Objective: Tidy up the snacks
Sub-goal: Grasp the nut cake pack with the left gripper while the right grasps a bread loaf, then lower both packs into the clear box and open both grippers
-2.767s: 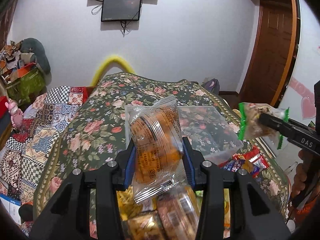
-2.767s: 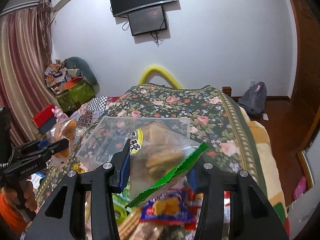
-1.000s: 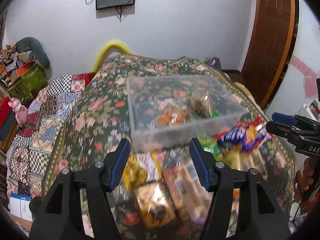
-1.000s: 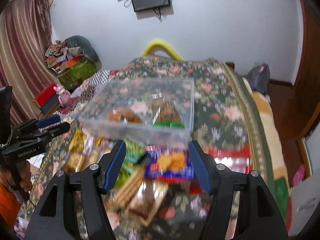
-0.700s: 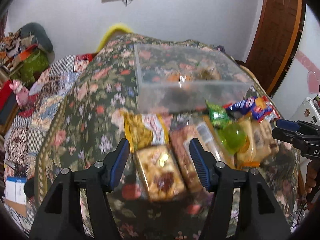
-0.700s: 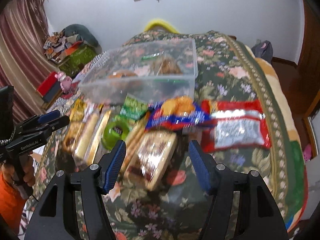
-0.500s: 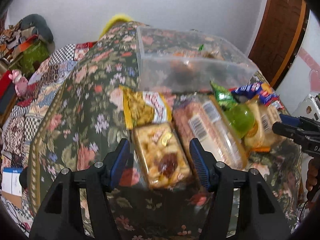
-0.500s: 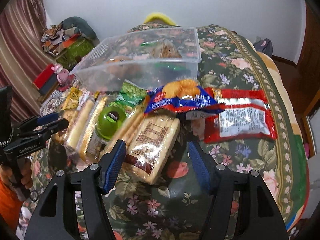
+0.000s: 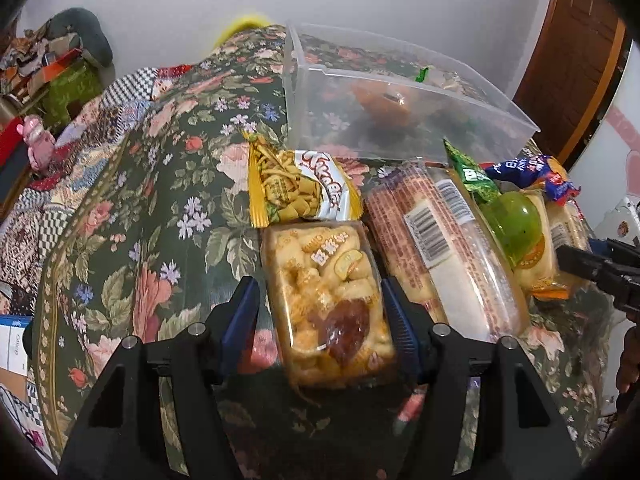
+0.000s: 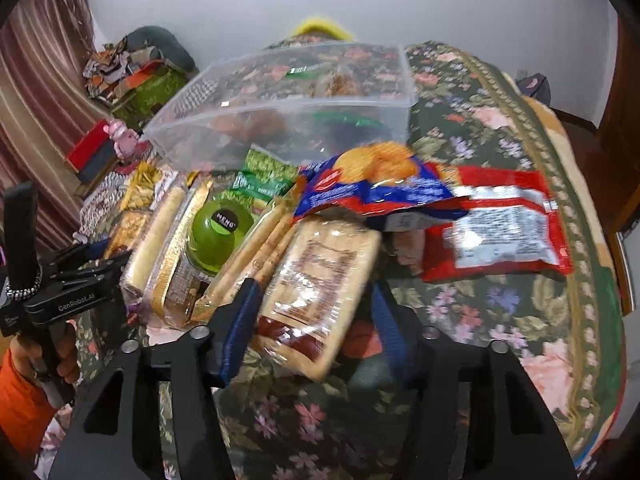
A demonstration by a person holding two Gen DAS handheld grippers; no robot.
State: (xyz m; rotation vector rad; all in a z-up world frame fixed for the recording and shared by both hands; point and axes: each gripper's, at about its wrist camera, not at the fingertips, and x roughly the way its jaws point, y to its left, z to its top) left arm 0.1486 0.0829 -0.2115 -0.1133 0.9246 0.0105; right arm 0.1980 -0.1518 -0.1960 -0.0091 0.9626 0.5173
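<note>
Jaws of the left gripper (image 9: 322, 316) are standing open on either side of a clear-wrapped pastry pack (image 9: 326, 304), pads just beside its long sides but not yet pressing. Jaws of the right gripper (image 10: 316, 316) are likewise gaping around a flat cracker pack (image 10: 320, 280), which is lying at a slant between them. Both packs are sitting on the floral bedspread (image 9: 160, 208) near its front edge, at the near side of a heap of snacks; the clear plastic bin (image 9: 400, 92) is resting behind the heap, already holding a couple of wrapped items.

Judging by the look of it, the pastry pack is light and soft: puffy film over crumbly pieces, so a hard squeeze is likely to crush the contents, and the glossy wrap may slip. Taking it across the middle of its long sides, where the tray seems to be giving some stiffness, looks safest. The cracker pack appears stiffer and flat but brittle; a hold across its narrow width near the lower half should be keeping it from pivoting. Its neighbour, a bundle of stick biscuits (image 10: 256, 248), is touching its left side and could be dragged along.
</note>
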